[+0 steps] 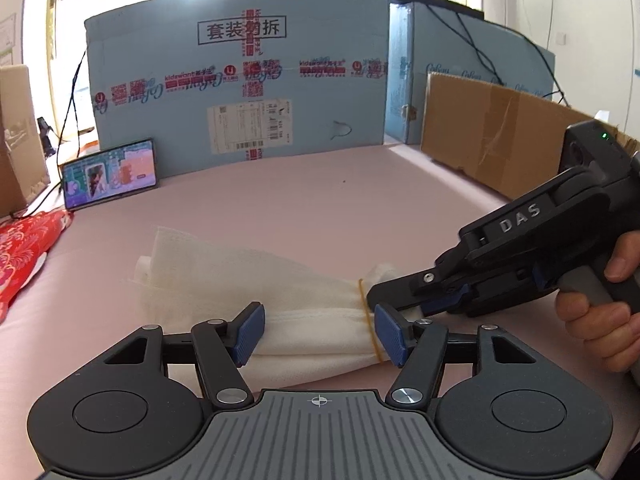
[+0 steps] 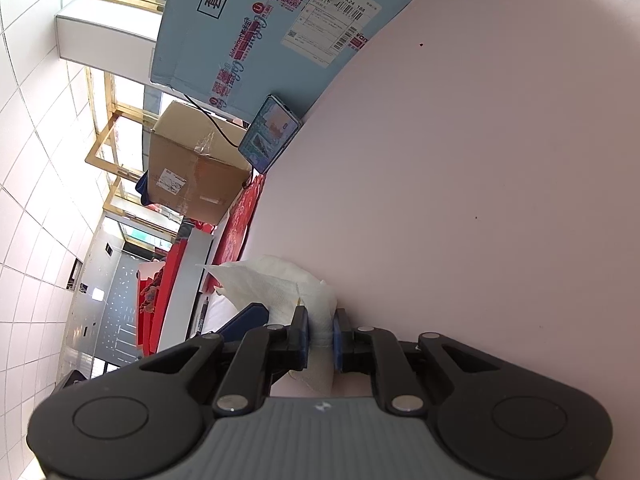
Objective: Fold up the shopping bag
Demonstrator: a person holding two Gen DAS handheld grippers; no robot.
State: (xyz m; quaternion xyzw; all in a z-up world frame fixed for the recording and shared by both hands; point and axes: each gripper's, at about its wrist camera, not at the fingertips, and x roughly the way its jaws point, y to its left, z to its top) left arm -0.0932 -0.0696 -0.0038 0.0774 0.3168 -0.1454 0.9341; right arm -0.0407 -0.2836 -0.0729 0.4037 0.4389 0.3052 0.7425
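Left wrist: left tongs (image 1: 319,330) gape around the banded bag (image 1: 248,288), right tongs (image 1: 394,300) clamp its end, phone (image 1: 109,174) behind.

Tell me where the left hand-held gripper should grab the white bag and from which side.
Probably the rolled body of the white bag, just left of the yellow rubber band. Come in from the near side, straight ahead, with the left hand-held gripper: its open fingers already straddle the roll. The right hand-held gripper is pinching the bunched end past the band, so avoid that end.
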